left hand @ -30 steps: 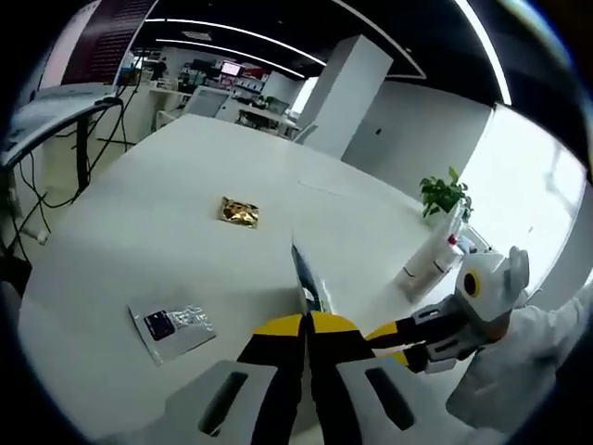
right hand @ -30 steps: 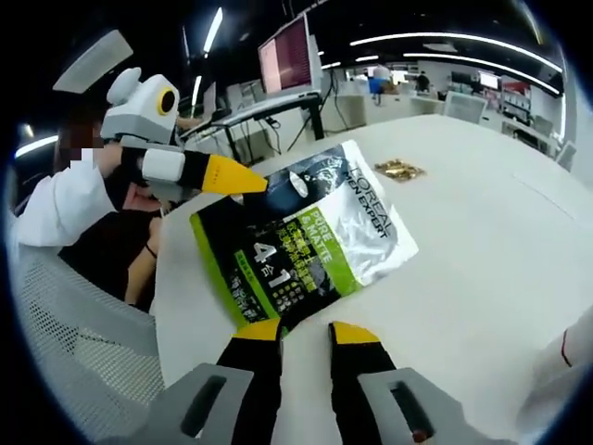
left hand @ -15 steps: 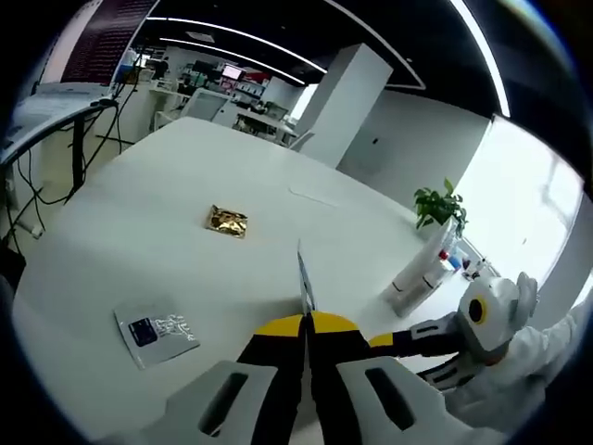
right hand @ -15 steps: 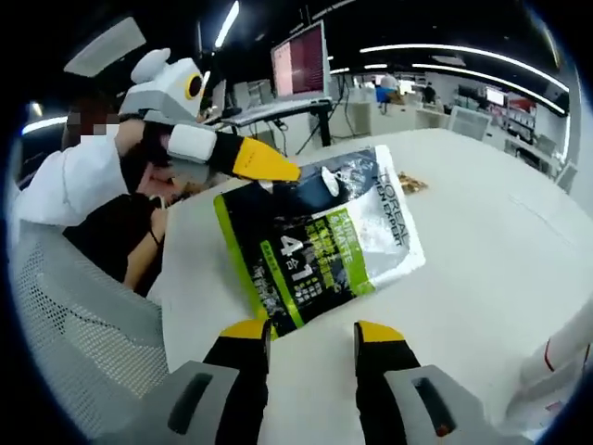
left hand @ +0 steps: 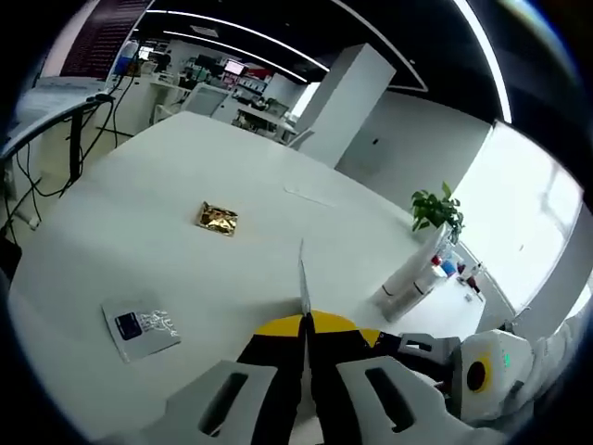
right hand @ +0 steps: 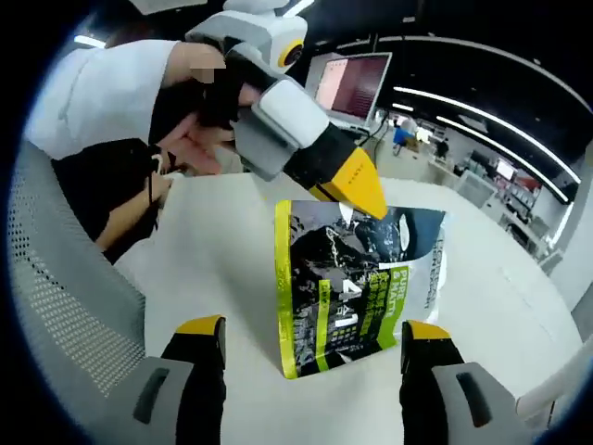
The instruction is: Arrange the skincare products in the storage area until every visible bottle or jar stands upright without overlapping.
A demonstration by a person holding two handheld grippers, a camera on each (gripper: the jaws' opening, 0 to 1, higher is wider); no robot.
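White table point(left hand: 139, 250) is seen under both grippers. Nearest, the right gripper point(right hand: 306, 338) is held low with jaws spread wide, empty. Beyond it, the green-and-black pouch point(right hand: 357, 278) is pinched at its top by the left gripper point(right hand: 357, 190), raised above. Farther off, bottles point(left hand: 412, 278) stand upright.

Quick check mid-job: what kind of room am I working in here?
Most likely an open-plan office or lab. A big white table fills the foreground, desks with a monitor stand behind, and a mesh office chair sits alongside under long ceiling strip lights.
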